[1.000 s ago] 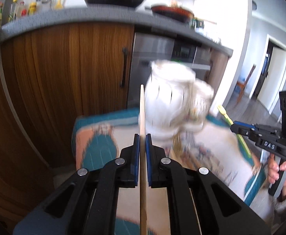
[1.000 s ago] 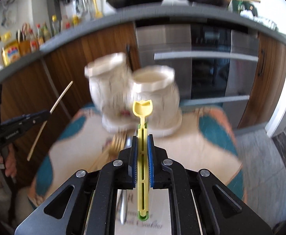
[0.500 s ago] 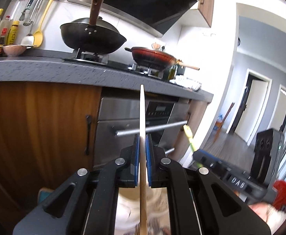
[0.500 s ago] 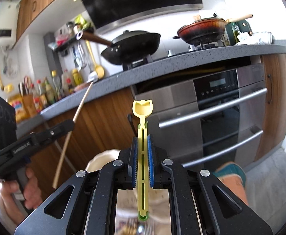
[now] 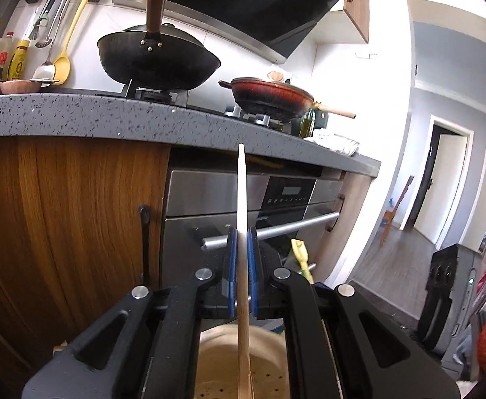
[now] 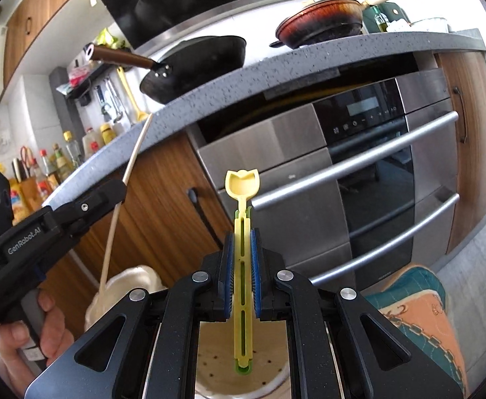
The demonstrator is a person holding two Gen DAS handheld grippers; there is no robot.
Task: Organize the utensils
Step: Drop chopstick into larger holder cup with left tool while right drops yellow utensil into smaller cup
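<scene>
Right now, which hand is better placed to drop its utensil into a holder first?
Probably left. In the right wrist view, the chopstick held by the left gripper already dips its lower end into the cream holder. The right gripper's yellow spoon hangs above the other holder.

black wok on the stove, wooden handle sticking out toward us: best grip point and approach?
Grip the brown wooden handle of the black wok midway along its length, coming from the counter's front edge with jaws across the handle. It is a straight round bar projecting past the grey speckled counter, clear of the bowl's wide rim. Both grippers are full now, so one must unload first.
</scene>
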